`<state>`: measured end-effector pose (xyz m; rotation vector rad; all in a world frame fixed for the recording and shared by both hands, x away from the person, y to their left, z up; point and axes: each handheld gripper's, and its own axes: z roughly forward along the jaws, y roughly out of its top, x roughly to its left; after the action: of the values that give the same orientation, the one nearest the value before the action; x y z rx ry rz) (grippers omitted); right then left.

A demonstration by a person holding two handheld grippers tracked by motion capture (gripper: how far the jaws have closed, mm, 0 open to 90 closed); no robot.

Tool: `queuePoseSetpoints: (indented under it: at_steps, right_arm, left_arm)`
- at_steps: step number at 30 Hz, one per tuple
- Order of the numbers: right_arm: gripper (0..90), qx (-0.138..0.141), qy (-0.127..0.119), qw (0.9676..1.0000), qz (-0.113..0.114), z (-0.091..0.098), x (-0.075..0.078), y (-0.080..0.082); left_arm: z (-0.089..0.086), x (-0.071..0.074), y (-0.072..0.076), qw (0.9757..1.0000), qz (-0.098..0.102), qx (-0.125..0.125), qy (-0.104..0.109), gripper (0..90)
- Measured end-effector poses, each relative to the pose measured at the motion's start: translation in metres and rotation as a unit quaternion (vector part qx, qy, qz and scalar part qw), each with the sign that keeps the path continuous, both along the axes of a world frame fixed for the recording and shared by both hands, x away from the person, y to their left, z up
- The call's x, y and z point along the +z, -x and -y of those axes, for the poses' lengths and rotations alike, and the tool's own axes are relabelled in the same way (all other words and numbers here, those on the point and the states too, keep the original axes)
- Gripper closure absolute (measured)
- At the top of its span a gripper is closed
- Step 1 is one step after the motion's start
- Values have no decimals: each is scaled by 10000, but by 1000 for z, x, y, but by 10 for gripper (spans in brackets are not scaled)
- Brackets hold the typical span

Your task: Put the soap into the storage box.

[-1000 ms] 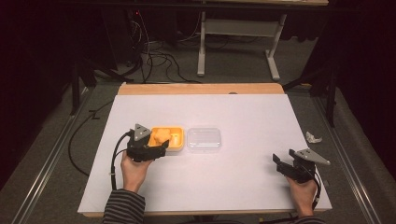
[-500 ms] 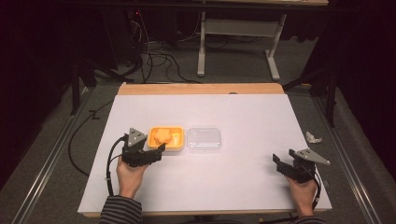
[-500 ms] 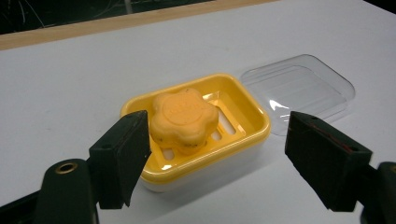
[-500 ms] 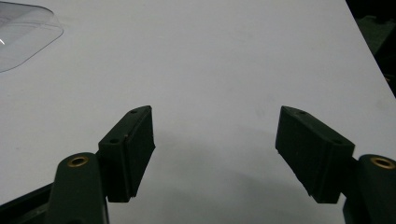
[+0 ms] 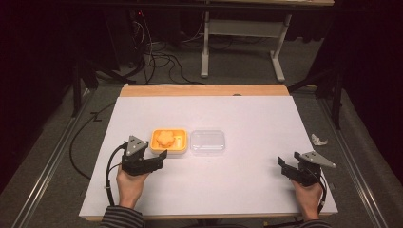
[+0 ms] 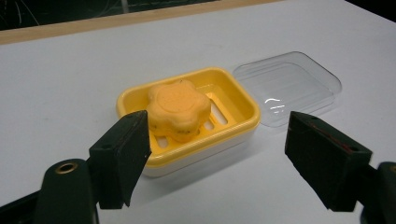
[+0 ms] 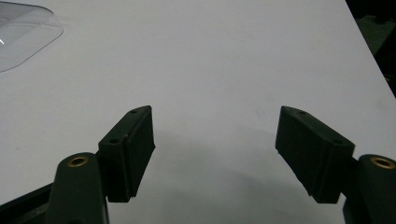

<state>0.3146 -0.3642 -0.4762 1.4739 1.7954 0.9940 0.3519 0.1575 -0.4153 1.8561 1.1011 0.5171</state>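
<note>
White surface (image 5: 237, 190) carries a yellow soap dish (image 6: 196, 121); both hand-held grippers, left (image 6: 217, 158) and right (image 7: 217, 149), gape wide and empty. Nudging the dish could slide it into the clear lid (image 6: 289, 86).

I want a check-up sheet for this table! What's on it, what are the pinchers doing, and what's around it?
Surface: white tabletop with a wooden far edge, bare in most places.
Job's things: orange flower-shaped soap lying in a yellow plastic soap dish; clear plastic lid flat beside the dish, off it.
Clutter: small crumpled white scrap at the right edge.
Grippers: left gripper open, pointed at the dish; right gripper open over bare table.
Cables: black cable trailing from the left gripper.
Surroundings: dark floor, loose wires, a grey table frame.
</note>
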Motion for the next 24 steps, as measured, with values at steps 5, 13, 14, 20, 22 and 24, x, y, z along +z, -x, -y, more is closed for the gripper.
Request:
queuePoseSetpoints:
  at_steps: [5,13,14,20,22,24]
  right_arm:
    - [284,-3,1,10000,2,0,0,0]
    - [284,-5,11,10000,1,0,0,0]
    - [284,0,19,10000,3,0,0,0]
    - [284,-6,18,10000,-1,0,0,0]
    - [284,-1,19,10000,-2,0,0,0]
    - [284,-2,21,10000,-5,0,0,0]
  left_arm:
    - [-3,-2,5,10000,-15,-2,35,229]
    - [-5,-5,10,9999,-9,17,121,228]
    - [-5,-5,11,9999,-4,22,128,228]
    - [-3,-10,12,9999,-56,-3,123,228]
    - [-3,-11,12,9999,-67,-7,117,229]
    - [-2,-13,13,9999,-84,-14,130,228]
